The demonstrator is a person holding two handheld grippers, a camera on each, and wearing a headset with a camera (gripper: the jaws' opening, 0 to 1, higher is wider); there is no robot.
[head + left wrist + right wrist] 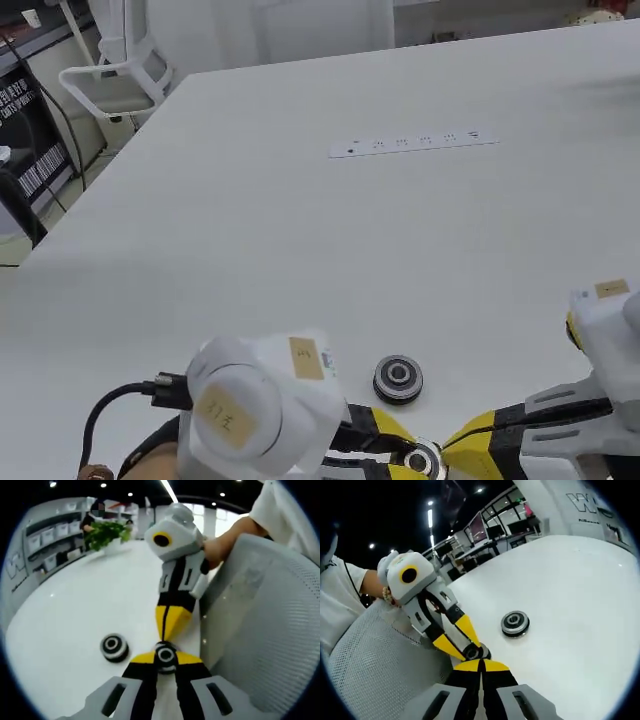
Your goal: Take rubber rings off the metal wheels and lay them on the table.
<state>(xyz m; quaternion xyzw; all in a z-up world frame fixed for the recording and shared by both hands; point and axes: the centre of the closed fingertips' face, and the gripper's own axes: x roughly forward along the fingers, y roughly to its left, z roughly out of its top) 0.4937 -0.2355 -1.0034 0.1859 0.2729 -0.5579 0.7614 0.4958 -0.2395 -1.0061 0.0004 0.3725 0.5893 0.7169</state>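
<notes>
The left hand-held gripper (166, 659) pinches one wheel (166, 655) just above the worktop (300, 220). The right hand-held gripper (481, 661), jaws pressed together, meets its rim. Hold the wheel steady and peel the ring (157, 656) outward. A second wheel (398, 379) lies nearby. Writing on the sticker (305, 357) is unreadable.

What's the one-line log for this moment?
left claw: shut on metal wheel | right claw: shut, tips at that wheel's rim | second wheel: lying free on table

On table (300, 230): loose wheel (398, 380) just beyond held wheel (420, 460).
</notes>
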